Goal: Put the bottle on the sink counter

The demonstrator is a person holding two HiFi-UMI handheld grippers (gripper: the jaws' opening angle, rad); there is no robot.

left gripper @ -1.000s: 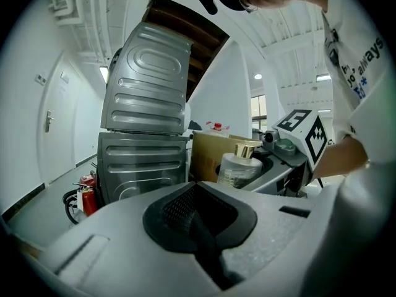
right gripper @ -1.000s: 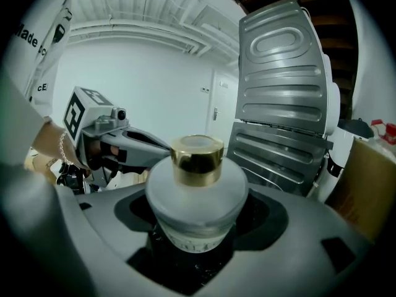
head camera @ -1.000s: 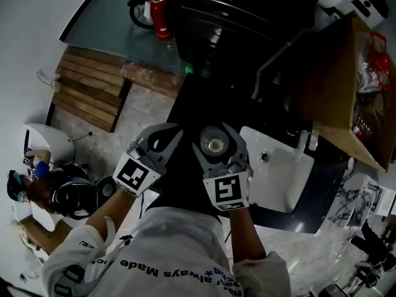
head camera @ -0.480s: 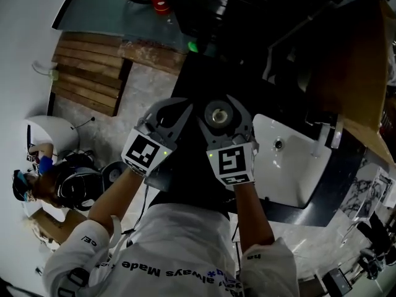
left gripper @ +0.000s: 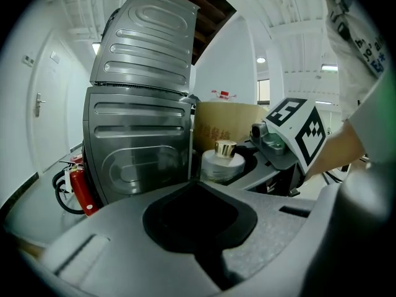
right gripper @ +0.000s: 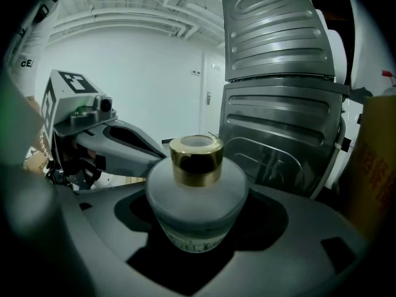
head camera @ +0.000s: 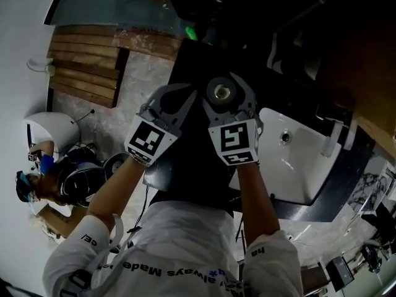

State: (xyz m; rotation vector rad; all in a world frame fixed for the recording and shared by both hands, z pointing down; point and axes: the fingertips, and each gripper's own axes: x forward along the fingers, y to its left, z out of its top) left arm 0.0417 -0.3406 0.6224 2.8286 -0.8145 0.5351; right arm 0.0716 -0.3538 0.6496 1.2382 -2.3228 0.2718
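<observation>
A squat frosted-white bottle [right gripper: 197, 193] with a gold collar sits upright between the jaws of my right gripper [right gripper: 198, 228], which is shut on it. In the head view the bottle [head camera: 221, 93] is seen from above, held over the dark counter [head camera: 192, 60] just left of the white sink basin [head camera: 291, 159]. My left gripper [head camera: 172, 103] hangs close beside it on the left, jaws shut with nothing in them. In the left gripper view, past that gripper [left gripper: 193, 189], the bottle [left gripper: 223, 159] shows in the right gripper's jaws.
A ribbed metal appliance [left gripper: 142, 104] stands ahead, with a red fire extinguisher [left gripper: 80, 187] at its foot and a cardboard box [left gripper: 226, 119] to its right. A faucet [head camera: 328, 141] sits at the basin's far side. Wooden slats [head camera: 83, 67] lie on the floor to the left.
Both grippers have moved forward together over the dark counter, the right one carrying the bottle. The sink basin now lies closer to the right gripper's side.
</observation>
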